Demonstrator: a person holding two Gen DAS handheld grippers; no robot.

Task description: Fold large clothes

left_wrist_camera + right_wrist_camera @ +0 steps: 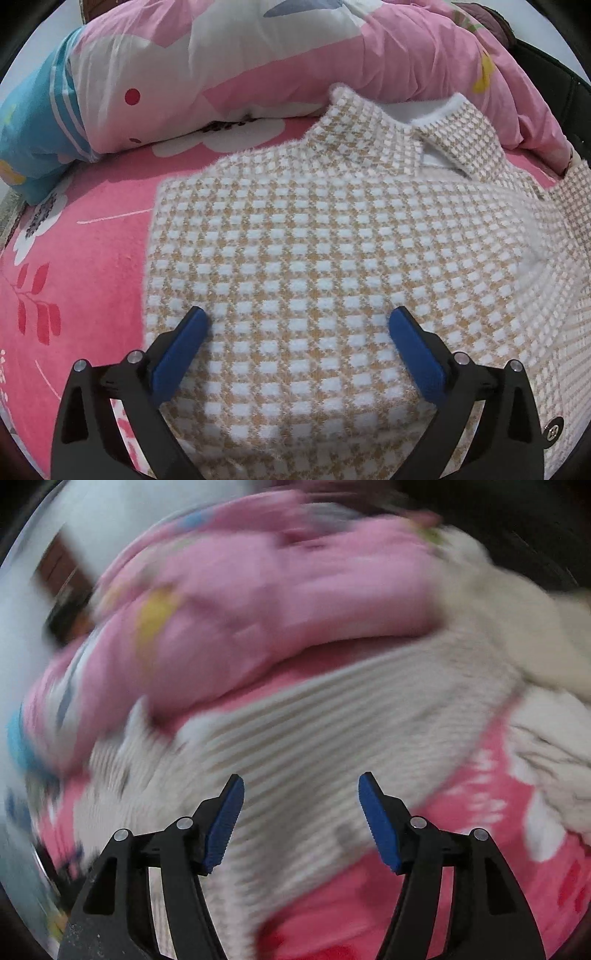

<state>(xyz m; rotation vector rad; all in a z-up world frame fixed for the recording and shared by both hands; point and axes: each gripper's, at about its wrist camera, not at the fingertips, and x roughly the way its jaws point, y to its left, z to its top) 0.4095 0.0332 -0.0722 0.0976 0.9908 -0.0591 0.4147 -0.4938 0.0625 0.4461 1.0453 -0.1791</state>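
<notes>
In the left wrist view, the left gripper (pixel 299 321) stands nearest, its 2 blue pads (pixel 181 350) spread wide with nothing pinched between them. Both fingertips hang over the checked sweater (pixel 314 236), a fuzzy knit in tan and white squares that lies spread flat on the pink bedsheet (pixel 92 266). One straight edge of the sweater runs down the left side of the view, just beside the left pad. Farther up, its white-lined collar (pixel 436 118) lies open, with a checked flap folded across the neck. No label or writing can be read on the sweater. The bedsheet carries white flowers and red leaf sprigs. Beyond the collar, a bunched pink quilt (pixel 258 62) rests along the far edge of the bed, printed with a white cartoon figure, a red dot and a yellow shape; a blue striped section (pixel 40 129) forms its left end.

The right wrist view is heavily blurred. The right gripper (pixel 301 786) shows 2 blue ribbed pads partly apart, with nothing between them. Below and beyond them lies the sweater (pixel 314 716), smeared into pale stripes, on the same pink sheet (pixel 476 786). Farther off sits the pink quilt (pixel 258 602), and a cream fabric heap (pixel 546 738) lies at the right edge. No writing is legible anywhere.
</notes>
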